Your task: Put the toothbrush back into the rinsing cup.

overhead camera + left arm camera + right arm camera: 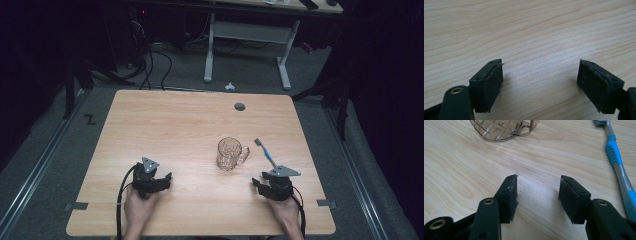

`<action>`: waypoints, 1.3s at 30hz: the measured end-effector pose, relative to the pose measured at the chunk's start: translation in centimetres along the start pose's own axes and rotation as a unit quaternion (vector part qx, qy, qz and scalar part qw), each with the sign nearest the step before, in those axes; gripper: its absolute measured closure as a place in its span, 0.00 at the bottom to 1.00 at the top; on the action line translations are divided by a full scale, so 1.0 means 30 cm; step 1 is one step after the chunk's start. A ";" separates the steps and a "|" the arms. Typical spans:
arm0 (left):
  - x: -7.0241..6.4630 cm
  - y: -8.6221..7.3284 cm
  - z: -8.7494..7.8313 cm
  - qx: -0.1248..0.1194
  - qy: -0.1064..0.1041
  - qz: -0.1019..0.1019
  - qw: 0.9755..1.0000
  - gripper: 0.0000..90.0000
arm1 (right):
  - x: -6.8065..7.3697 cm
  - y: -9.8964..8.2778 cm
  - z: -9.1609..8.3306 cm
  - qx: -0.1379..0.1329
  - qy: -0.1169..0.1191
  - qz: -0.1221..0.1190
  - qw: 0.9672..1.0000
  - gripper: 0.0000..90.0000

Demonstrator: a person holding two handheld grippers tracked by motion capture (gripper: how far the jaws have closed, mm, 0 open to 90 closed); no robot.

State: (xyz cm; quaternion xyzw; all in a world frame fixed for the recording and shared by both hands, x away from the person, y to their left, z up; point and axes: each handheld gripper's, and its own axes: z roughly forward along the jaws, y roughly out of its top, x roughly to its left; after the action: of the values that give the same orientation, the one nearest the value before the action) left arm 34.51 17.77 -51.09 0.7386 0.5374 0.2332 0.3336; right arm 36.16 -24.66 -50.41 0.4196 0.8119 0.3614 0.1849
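In the high view the toothbrush (265, 153) lies on the table (175, 130) right of centre. Its long axis is a diagonal, with the bristle head toward the upper left and the handle toward the lower right. The handle end runs under the grey plate of the right gripper (261, 186), which sits in the lower right of the frame. The mug (231, 154), clear glass with its handle turned toward the brush, stands just left of the brush and apart from it.

In the right gripper view the brush (617, 162) slants down the right edge of the frame, head at the top. It lies outside the right gripper (538, 195), whose jaws stand apart over bare wood with nothing between them. The mug (499, 130) is at the upper left, farther off.

The left gripper (159, 181) rests in the lower left of the high view, well apart from both things. Its own view shows the left gripper (540, 82) with jaws wide apart over bare table.

The right hand is much the nearer. I judge that to take the brush its jaws must shift toward that right edge and close across the handle.
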 end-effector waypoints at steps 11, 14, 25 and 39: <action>0.000 0.000 0.000 0.000 0.000 0.000 1.000 0.24 | 0.000 -0.017 -0.031 -0.009 0.004 0.005 1.000 0.62; 0.000 0.000 0.000 0.000 0.000 0.000 1.000 0.24 | -0.001 -0.023 -0.036 -0.008 0.005 0.005 1.000 0.62; 0.000 0.000 0.000 0.000 0.000 0.000 1.000 0.24 | -0.016 -0.047 -0.066 -0.016 0.002 0.007 1.000 0.65; 0.000 0.000 0.000 0.000 0.000 0.000 1.000 0.24 | -0.046 -0.067 -0.101 -0.017 -0.003 0.018 1.000 0.68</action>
State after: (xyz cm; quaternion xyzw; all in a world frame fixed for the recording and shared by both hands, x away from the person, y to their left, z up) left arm 34.51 17.75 -51.10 0.7384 0.5375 0.2336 0.3335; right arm 34.01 -27.87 -49.88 0.4318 0.7977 0.3770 0.1874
